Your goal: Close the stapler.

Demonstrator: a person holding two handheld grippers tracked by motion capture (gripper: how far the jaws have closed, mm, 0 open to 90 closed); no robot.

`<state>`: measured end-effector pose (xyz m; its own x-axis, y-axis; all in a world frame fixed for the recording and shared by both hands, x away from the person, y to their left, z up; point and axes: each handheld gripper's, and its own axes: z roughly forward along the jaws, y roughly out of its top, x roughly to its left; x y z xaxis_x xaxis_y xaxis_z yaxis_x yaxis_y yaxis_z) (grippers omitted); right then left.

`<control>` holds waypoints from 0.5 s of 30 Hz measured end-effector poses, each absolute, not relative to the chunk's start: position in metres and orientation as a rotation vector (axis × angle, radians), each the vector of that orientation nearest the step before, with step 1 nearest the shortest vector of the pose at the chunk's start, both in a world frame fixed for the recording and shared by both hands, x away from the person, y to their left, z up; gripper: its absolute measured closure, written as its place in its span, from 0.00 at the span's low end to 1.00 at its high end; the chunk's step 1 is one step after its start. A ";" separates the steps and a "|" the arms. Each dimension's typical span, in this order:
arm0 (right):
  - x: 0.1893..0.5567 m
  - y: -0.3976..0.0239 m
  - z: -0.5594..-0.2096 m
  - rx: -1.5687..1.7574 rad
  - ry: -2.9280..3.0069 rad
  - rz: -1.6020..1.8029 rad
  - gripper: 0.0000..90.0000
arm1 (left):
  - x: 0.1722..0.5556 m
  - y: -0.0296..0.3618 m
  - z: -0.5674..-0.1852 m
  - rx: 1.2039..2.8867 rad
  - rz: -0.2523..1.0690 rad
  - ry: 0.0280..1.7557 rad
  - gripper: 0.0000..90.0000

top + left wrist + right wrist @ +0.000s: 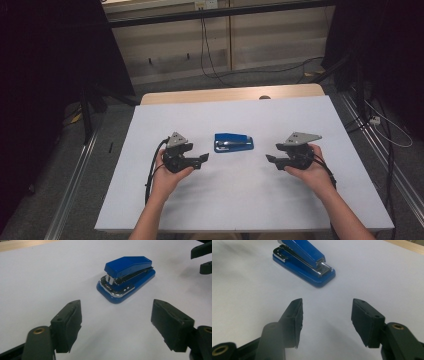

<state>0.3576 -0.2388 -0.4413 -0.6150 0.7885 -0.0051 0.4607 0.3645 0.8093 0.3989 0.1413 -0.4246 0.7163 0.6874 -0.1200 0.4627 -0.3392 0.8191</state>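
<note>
near the middle of the white table, a little toward its far edge, lies the blue stapler, untouched. left gripper and right gripper flank it, jaws apart and empty. approach step, i judge; next calls for closing in on it.

We look down from above and behind onto the table. Our two gripper views sit low and close, facing inward from either side; all three share the blue stapler.
</note>
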 end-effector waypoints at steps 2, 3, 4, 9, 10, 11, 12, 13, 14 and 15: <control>0.354 -0.240 -0.441 1.101 2.229 1.146 0.45 | 0.397 0.144 -0.423 1.999 0.308 0.877 0.24; 0.352 -0.240 -0.441 1.103 2.222 1.151 0.45 | 0.396 0.146 -0.422 2.000 0.309 0.873 0.23; 0.350 -0.240 -0.441 1.104 2.218 1.152 0.44 | 0.394 0.149 -0.421 1.991 0.308 0.873 0.23; 0.341 -0.239 -0.441 1.109 2.207 1.166 0.40 | 0.388 0.163 -0.418 1.951 0.293 0.877 0.19; 0.339 -0.239 -0.441 1.114 2.206 1.170 0.40 | 0.388 0.164 -0.418 1.949 0.294 0.874 0.18; 0.338 -0.240 -0.441 1.114 2.203 1.175 0.40 | 0.387 0.167 -0.418 1.949 0.296 0.874 0.17; 0.336 -0.240 -0.442 1.123 2.201 1.182 0.39 | 0.387 0.169 -0.418 1.942 0.298 0.877 0.17; 0.335 -0.241 -0.443 1.126 2.199 1.185 0.38 | 0.386 0.171 -0.417 1.939 0.297 0.878 0.16; 0.334 -0.242 -0.443 1.131 2.200 1.185 0.37 | 0.385 0.173 -0.417 1.928 0.297 0.880 0.16; 0.332 -0.243 -0.444 1.133 2.194 1.179 0.37 | 0.384 0.174 -0.416 1.926 0.300 0.878 0.16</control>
